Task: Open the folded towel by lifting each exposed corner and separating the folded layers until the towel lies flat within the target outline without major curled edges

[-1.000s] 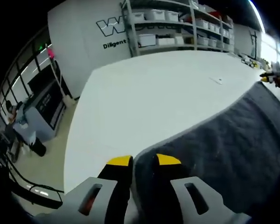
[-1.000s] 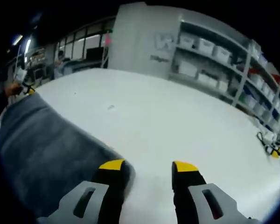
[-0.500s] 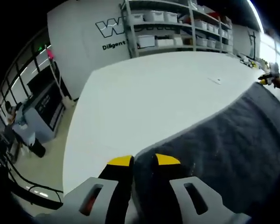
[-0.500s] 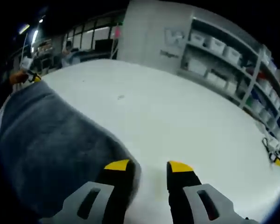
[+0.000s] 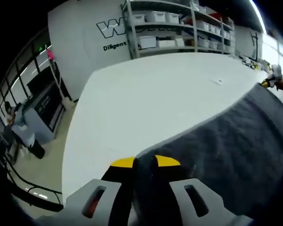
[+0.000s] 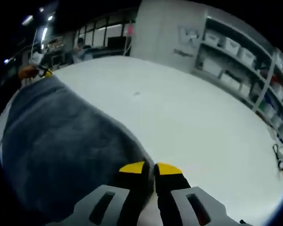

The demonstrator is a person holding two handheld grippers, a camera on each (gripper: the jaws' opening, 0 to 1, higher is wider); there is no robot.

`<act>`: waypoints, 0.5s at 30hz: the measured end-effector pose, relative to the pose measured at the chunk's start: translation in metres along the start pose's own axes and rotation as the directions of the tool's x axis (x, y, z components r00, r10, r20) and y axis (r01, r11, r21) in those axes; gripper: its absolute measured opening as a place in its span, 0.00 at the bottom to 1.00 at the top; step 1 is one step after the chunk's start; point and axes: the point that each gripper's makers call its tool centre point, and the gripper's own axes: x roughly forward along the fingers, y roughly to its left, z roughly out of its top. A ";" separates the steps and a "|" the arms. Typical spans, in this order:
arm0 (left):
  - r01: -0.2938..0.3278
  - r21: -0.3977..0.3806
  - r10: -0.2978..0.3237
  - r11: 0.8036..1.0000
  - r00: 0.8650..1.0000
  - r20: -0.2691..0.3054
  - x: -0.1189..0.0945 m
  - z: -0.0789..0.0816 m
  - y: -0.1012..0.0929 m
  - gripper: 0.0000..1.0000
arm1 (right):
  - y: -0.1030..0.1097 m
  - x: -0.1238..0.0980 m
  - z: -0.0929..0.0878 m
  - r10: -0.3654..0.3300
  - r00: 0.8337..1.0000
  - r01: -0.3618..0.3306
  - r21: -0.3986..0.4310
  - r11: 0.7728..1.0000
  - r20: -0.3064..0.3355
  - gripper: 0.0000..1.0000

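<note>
Towel (image 5: 226, 150), dark grey and thick-piled, lies spread across a broad white counter (image 5: 146, 94), stretched between two hand-held tools that each grip one corner. In the left gripper view, the left tool (image 5: 144, 162) has its yellow-tipped jaws nearly together, pinched on the towel's near corner; the cloth runs away ahead and to the right of the tool, and its pale edge curves along the counter. At the far end of that edge, the right tool (image 5: 270, 81) appears small, held by a person's hand at the opposite corner.

In the right gripper view, the right tool (image 6: 148, 168) has its jaws drawn narrow with the towel (image 6: 61, 150) corner caught between them; the cloth extends ahead and to the left of the tool. At its far end the left tool (image 6: 41, 71) is seen, small, beside a person's hand.

Holding two corners of one long edge at once seems meant to keep the cloth taut so a folded layer can be drawn open without bunching. No target outline can be made out on the counter. A small mark (image 5: 218, 81) sits on the bare counter beyond the towel. Shelving with storage bins (image 5: 179, 26) lines the wall behind.
</note>
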 end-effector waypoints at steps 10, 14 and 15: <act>0.031 -0.007 -0.031 0.999 1.000 0.003 -0.002 -0.001 -0.010 0.04 | -0.023 0.006 -0.001 -0.016 1.000 0.017 0.074 0.997 -0.015 0.00; 0.040 -0.001 -0.040 0.999 0.999 0.010 -0.002 -0.001 -0.010 0.03 | -0.040 0.008 -0.003 -0.091 0.996 0.092 0.028 0.995 -0.007 0.00; 0.040 0.000 -0.040 0.999 0.999 0.010 -0.002 -0.001 -0.010 0.03 | -0.040 0.008 -0.003 -0.092 0.996 0.092 0.029 0.995 -0.005 0.00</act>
